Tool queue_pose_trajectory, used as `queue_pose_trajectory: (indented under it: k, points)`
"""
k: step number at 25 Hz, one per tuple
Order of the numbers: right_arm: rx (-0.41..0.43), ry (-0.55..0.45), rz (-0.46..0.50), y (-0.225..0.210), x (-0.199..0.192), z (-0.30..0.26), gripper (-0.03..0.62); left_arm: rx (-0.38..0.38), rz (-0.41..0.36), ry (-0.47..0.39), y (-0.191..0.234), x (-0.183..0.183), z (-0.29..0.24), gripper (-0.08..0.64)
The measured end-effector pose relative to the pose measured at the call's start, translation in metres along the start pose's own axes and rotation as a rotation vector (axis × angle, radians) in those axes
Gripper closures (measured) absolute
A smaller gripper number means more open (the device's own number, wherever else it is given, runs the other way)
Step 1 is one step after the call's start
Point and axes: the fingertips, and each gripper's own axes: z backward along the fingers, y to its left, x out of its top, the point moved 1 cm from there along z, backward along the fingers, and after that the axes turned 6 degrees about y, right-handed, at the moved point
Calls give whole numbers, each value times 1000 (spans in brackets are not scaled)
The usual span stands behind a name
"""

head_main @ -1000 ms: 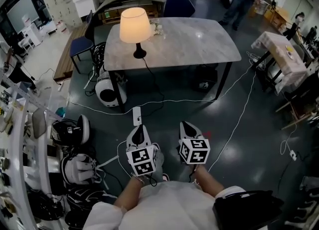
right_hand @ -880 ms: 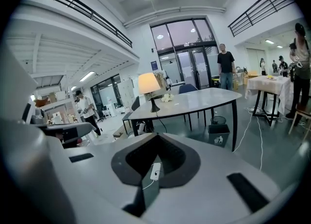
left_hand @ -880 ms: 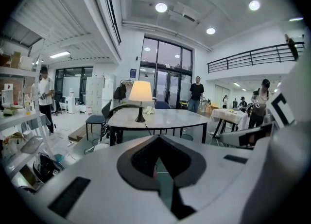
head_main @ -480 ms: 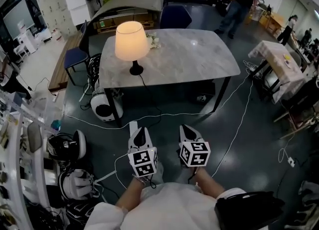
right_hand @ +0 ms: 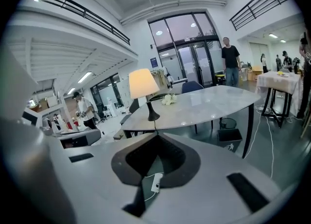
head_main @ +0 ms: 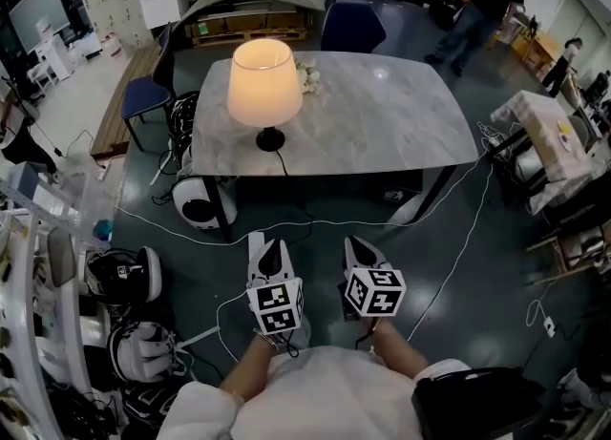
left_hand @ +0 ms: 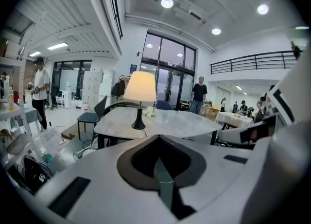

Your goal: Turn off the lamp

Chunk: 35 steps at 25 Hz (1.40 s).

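We hold both grippers low over the dark glossy floor (head_main: 496,314), well short of the counter: left gripper (head_main: 270,249) & right gripper (head_main: 359,245), white moulded shells w/ black-and-white marker cubes, each w/ jaws pressed together on nothing. The lamp (head_main: 263,85) stands lit on the left part of the counter (head_main: 391,123): cream tapered shade, slim black stem, round black base, w/ its black cord (head_main: 283,163) running off the near edge. Counter top is a pale grey marble-look slab w/ rounded corners on black legs, w/ a small white flower bunch (head_main: 307,75) just beside the shade.
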Motion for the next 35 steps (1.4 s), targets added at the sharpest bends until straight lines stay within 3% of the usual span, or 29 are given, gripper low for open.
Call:
queue_pose_trajectory:
  k: [14,22,28,35]
  points:
    - [-10,45,36,-8,47,-93,594,-16,23,8,40,42,-100,555]
    - [-15,76,47,-9,51,-121,594,-42,11,74,45,32,-130,555]
    - [-17,110,-11,-32,32,-133,594,-58,-41,139,28,15,-142,555]
    - [23,151,-58,-68,11,-164,594,3,-36,175,18,-12,-163,555]
